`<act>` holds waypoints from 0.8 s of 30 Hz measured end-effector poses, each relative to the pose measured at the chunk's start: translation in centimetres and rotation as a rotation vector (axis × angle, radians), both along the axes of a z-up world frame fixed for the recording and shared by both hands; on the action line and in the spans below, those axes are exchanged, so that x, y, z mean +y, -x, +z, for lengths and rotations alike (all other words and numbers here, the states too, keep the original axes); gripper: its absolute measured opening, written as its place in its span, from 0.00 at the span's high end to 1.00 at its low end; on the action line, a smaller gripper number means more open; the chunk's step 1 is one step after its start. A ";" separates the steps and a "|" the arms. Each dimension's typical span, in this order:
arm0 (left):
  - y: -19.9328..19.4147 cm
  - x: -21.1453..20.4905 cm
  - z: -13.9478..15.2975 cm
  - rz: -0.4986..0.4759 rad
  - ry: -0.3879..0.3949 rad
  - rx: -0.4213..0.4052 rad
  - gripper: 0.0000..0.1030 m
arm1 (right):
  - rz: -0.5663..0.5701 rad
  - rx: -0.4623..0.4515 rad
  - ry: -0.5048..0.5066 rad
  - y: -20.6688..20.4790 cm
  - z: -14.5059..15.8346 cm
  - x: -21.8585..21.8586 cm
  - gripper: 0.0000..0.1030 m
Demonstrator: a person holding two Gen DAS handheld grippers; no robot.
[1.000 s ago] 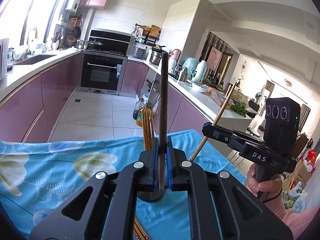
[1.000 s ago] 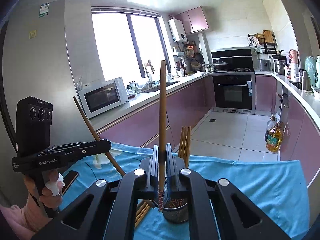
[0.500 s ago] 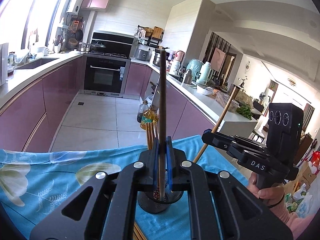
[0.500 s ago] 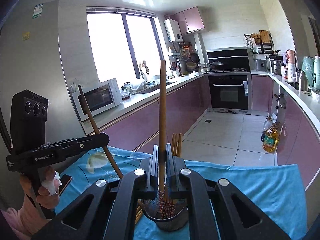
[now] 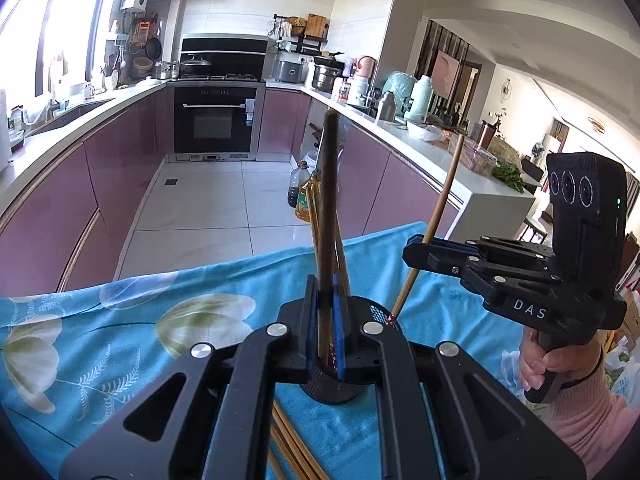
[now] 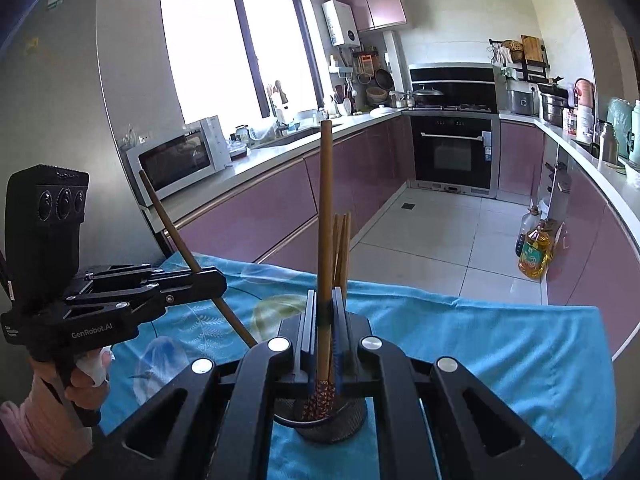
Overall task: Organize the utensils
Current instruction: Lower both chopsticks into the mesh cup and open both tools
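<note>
A black mesh holder (image 5: 336,388) (image 6: 320,420) stands on the blue cloth with several chopsticks (image 5: 314,216) (image 6: 342,240) upright in it. My left gripper (image 5: 328,312) (image 6: 216,280) is shut on a dark brown chopstick (image 5: 330,200) (image 6: 176,236), whose lower end dips toward the holder's mouth. My right gripper (image 6: 326,320) (image 5: 416,250) is shut on a lighter chopstick (image 6: 325,220) (image 5: 444,208). Its patterned lower end sits at the holder's rim. Both grippers hover close over the holder, one on each side.
Loose chopsticks (image 5: 288,448) lie on the blue floral cloth (image 5: 120,340) in front of the holder. The table's far edge drops to a tiled floor with oil bottles (image 6: 534,256). Purple cabinets and a microwave (image 6: 176,160) stand beyond.
Both grippers have sunk toward the holder with their chopsticks. The holder now sits higher and larger under the fingers, and the chopsticks' lower ends have reached its mouth.
</note>
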State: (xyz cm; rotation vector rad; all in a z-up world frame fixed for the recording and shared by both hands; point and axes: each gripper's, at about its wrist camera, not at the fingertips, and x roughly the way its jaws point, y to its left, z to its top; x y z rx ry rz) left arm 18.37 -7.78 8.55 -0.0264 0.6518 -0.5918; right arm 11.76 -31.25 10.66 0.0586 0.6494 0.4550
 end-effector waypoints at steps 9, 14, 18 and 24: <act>-1.4 -1.2 -1.7 -0.039 -0.055 0.049 0.93 | -0.010 0.099 0.038 -1.8 -2.6 0.7 0.93; -2.8 -1.6 -2.0 -0.027 -0.062 0.057 0.93 | -0.027 0.111 0.018 -2.5 -3.1 0.8 0.92; -3.5 -1.9 -1.8 0.000 -0.045 0.055 0.92 | -0.044 0.096 -0.003 -2.5 -3.1 0.5 0.92; -3.7 -1.0 -1.3 0.069 -0.005 0.011 0.71 | -0.057 0.067 -0.017 -1.7 -2.9 0.1 0.80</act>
